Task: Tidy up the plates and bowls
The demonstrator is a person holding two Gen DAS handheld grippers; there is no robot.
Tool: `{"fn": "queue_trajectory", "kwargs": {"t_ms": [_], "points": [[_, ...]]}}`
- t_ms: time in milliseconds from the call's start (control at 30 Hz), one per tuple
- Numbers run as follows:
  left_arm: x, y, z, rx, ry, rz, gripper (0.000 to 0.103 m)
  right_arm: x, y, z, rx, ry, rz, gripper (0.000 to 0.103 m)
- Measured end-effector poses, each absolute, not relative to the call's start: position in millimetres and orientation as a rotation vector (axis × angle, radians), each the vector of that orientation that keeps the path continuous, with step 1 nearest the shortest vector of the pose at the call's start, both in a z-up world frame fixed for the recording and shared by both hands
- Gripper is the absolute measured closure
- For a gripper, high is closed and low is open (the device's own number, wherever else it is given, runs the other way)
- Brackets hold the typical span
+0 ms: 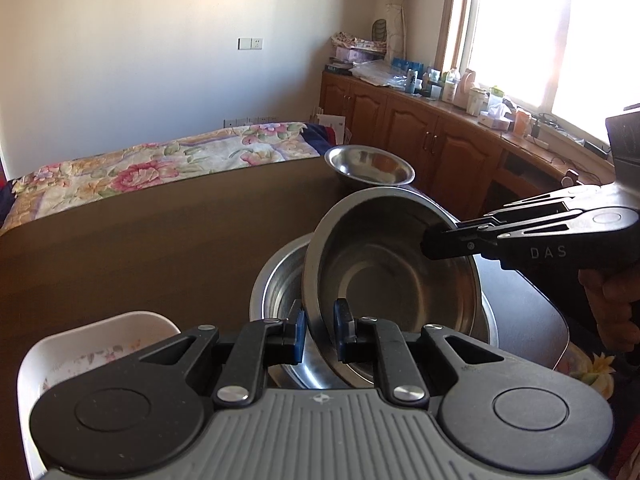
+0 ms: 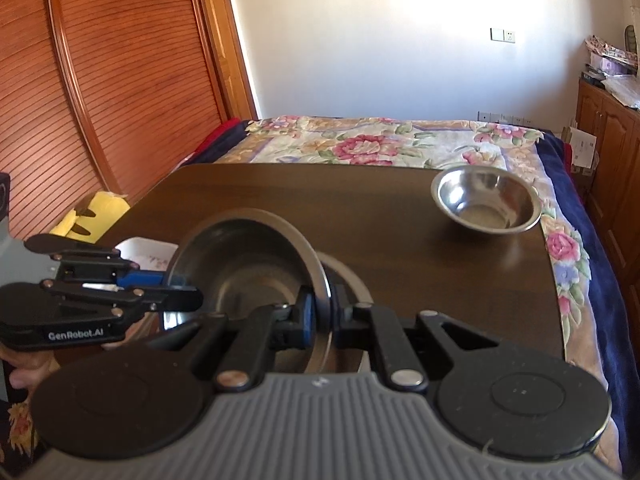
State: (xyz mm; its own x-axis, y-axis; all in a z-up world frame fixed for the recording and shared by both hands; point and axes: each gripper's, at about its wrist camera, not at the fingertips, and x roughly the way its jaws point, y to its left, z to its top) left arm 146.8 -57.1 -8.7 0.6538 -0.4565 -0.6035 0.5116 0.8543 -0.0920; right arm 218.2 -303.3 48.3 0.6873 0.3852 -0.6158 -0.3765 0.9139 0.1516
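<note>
A steel bowl point(image 1: 384, 280) is held tilted on its edge above a larger steel bowl point(image 1: 276, 284) on the dark wooden table point(image 1: 140, 248). My left gripper point(image 1: 320, 328) is shut on the tilted bowl's near rim. My right gripper point(image 1: 436, 240) is shut on its far right rim. In the right wrist view my right gripper point(image 2: 322, 312) pinches the tilted bowl point(image 2: 240, 268) and my left gripper point(image 2: 176, 292) holds its left rim. A smaller steel bowl point(image 1: 370, 166) point(image 2: 486, 204) stands at the table's far right corner. A white floral dish point(image 1: 92, 352) point(image 2: 148, 256) lies at the left.
The table point(image 2: 320, 200) stands over a bed with a floral blanket point(image 2: 360, 140). Wooden cabinets point(image 1: 420, 128) with cluttered tops line the right wall under a window. A slatted wooden wardrobe door point(image 2: 100, 80) is at the left. A yellow object point(image 2: 96, 216) lies beside the table's left edge.
</note>
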Motion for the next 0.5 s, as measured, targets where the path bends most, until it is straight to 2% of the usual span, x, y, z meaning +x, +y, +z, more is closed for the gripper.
{"fn": "queue_trajectory", "kwargs": {"t_ms": [500], "points": [[155,-55,-25,0.095,0.683,-0.519,0.088,223,-293,29,-0.007,0.702,0.409,0.091]]}}
